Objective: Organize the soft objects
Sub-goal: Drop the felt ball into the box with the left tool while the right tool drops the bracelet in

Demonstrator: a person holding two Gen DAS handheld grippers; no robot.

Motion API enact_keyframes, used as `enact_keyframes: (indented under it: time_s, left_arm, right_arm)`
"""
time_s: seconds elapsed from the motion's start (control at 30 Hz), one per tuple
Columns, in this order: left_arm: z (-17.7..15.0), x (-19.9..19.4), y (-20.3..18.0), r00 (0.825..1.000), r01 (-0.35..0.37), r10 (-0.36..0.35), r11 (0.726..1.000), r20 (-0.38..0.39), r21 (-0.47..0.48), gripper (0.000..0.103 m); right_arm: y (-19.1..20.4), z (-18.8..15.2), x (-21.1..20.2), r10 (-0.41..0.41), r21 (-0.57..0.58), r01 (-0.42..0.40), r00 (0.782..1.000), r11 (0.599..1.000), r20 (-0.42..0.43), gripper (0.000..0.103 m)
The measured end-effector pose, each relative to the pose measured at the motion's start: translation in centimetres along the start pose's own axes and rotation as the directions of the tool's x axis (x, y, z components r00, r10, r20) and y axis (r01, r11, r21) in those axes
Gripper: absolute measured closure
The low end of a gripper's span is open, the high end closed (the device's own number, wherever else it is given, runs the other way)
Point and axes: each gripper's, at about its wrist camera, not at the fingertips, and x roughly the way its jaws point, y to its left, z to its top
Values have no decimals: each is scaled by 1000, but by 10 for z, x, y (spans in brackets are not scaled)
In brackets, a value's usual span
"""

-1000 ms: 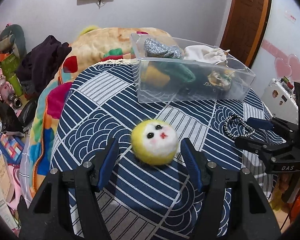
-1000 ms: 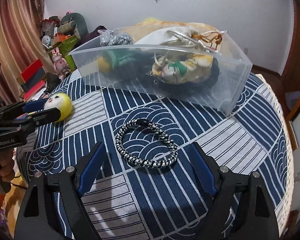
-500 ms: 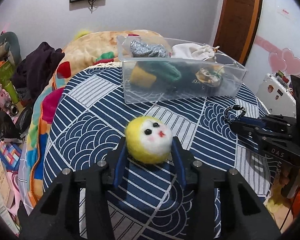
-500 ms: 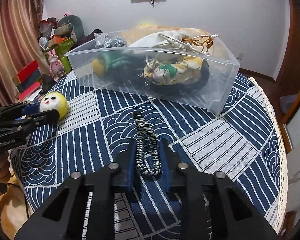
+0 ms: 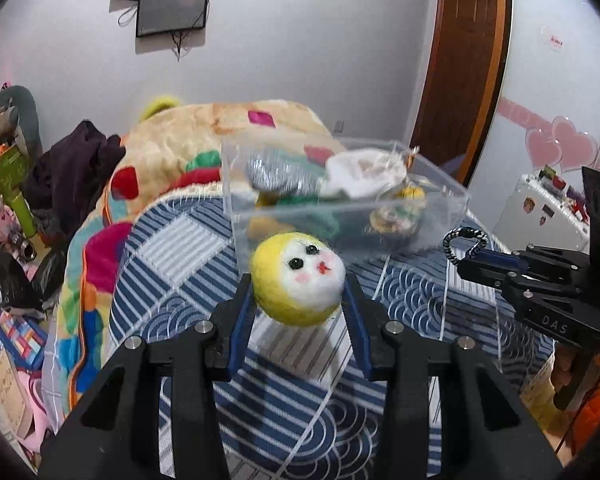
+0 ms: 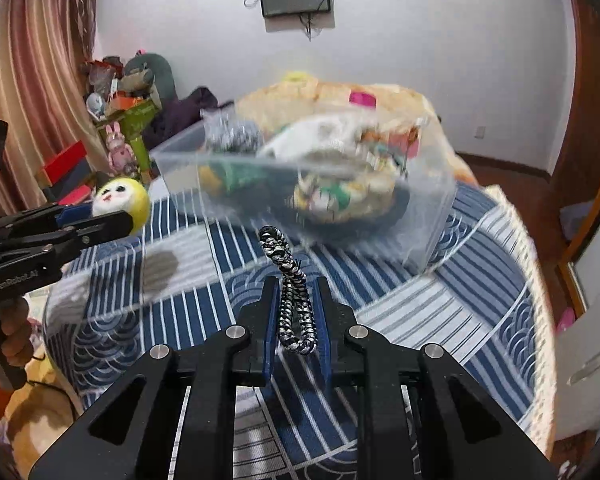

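Observation:
My left gripper [image 5: 298, 286] is shut on a yellow felt ball with a white face [image 5: 298, 280] and holds it above the table; the ball also shows in the right wrist view [image 6: 120, 202]. My right gripper [image 6: 296, 286] is shut on a black-and-white braided bracelet [image 6: 290, 296], which is pinched flat and lifted; the bracelet also shows in the left wrist view [image 5: 464, 242]. A clear plastic bin [image 5: 440, 208] with several soft items stands beyond both grippers on the blue patterned tablecloth [image 5: 172, 284].
A bed with a colourful blanket [image 5: 220, 132] lies behind the table. Toys and boxes [image 5: 8, 200] pile up at the left. A wooden door [image 5: 464, 60] is at the back right, and a white cabinet [image 5: 540, 212] at the right.
Both grippers have risen off the table with their objects and moved closer to the bin. A second ago both were open around the ball and the bracelet.

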Motion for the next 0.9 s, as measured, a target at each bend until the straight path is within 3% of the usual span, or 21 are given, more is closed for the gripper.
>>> enact_keyframes:
  time_s: [0.47,0.67,0.9]
  left_arm:
    - [53,18,-13,996,1,-2,1000,89,12,61]
    - [64,45,-16,998,-1,1,1000,58,12,60]
    - [67,77,-17,1000,-2,2,1000,-1,-1,61]
  right_arm:
    - [-2,61,-11,-4,-1,5,986,1000,165,87]
    - [-2,78,9,5,-2,-5,987,1000,159,87]
    - [-6,83,39,7,10,-8,996,1000,90,87]
